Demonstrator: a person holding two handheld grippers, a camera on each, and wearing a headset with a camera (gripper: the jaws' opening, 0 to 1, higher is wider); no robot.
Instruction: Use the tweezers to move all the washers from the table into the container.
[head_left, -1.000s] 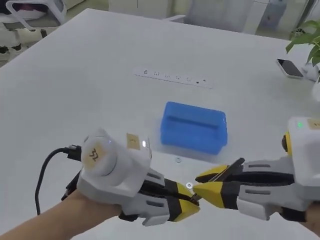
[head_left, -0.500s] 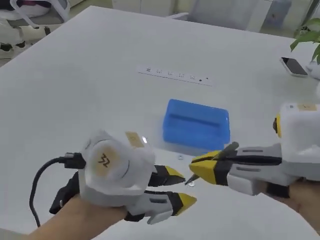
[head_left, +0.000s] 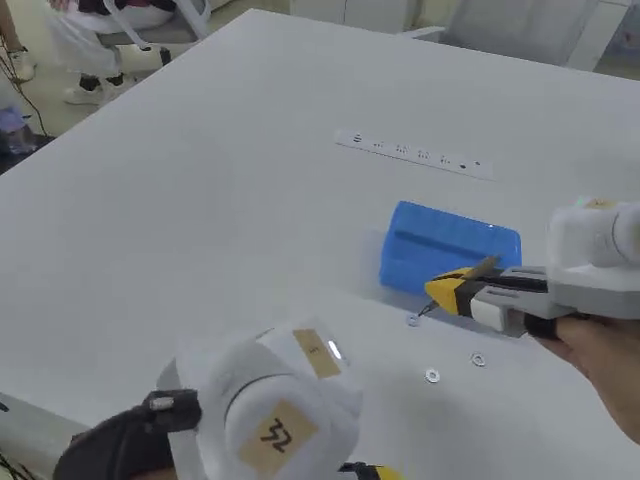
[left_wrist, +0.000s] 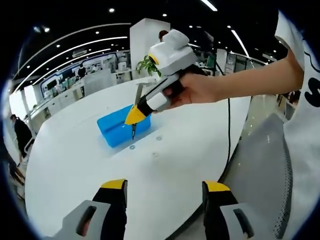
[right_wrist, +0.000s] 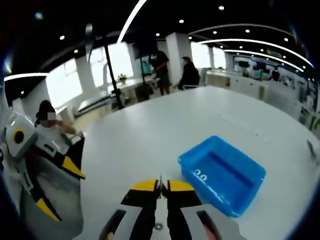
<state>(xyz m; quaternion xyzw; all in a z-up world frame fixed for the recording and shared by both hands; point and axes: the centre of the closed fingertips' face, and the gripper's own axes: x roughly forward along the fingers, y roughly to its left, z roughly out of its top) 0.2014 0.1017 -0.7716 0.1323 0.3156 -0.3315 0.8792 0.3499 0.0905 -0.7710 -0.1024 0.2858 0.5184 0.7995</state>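
Right claw (head_left: 437, 292): jaws closed together on the slim metal tweezers (left_wrist: 133, 131), which stick out past the yellow tips along the claw's own line and slope down toward the white worktop (head_left: 250, 200).

Left claw (left_wrist: 165, 186): jaws spread wide, nothing between them. It is held low and well apart from the work.

Task items: three small flat metal washers lie loose on the worktop. The nearest washer (head_left: 413, 320) sits just ahead of and below the tweezer points, not touching them. The other two (head_left: 432, 376) (head_left: 478, 359) lie further back, on the person's side of the right claw. The blue rectangular plastic container (head_left: 405, 262) stands just beyond the right claw, on the far side of the nearest washer (whether it holds any washers cannot be told).

Assessment: the coming move depends on the short drop from the tweezer points to the nearest washer, almost in line with the tweezers' long axis. The right claw is much the nearer and is the only one carrying the tool. A flat washer may slide rather than lift, so the points will likely need to straddle its edge.
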